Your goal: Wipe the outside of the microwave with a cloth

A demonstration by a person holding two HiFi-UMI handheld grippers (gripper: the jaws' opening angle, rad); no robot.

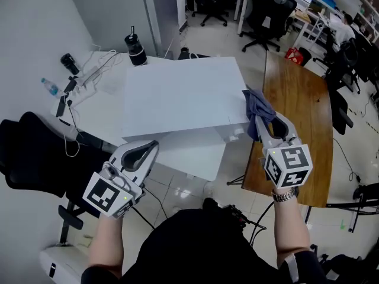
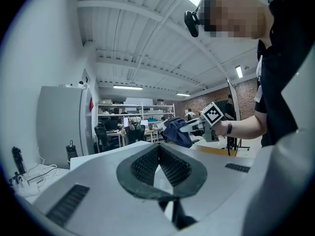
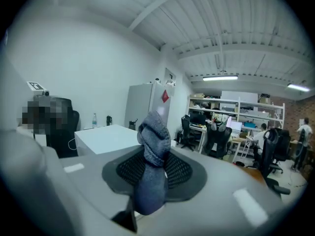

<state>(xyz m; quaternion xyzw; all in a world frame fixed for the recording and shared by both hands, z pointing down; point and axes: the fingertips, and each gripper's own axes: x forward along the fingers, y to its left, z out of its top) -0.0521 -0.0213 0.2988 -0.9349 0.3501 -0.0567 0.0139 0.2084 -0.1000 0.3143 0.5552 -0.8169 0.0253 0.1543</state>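
Lower left, the left gripper [image 1: 148, 149] is pressed together and empty. The white microwave [image 1: 177, 96] sits mid-frame. At its right edge the right gripper [image 1: 267, 125] pinches the blue-grey cloth [image 1: 258, 108]. Wiping looks about to start; next, press the cloth flat and sweep.

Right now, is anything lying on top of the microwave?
Nothing lies on the white top of the microwave. The cloth, pinched in the right tongs, hangs at its near right corner and covers that corner. Whether the cloth touches the surface cannot be told.
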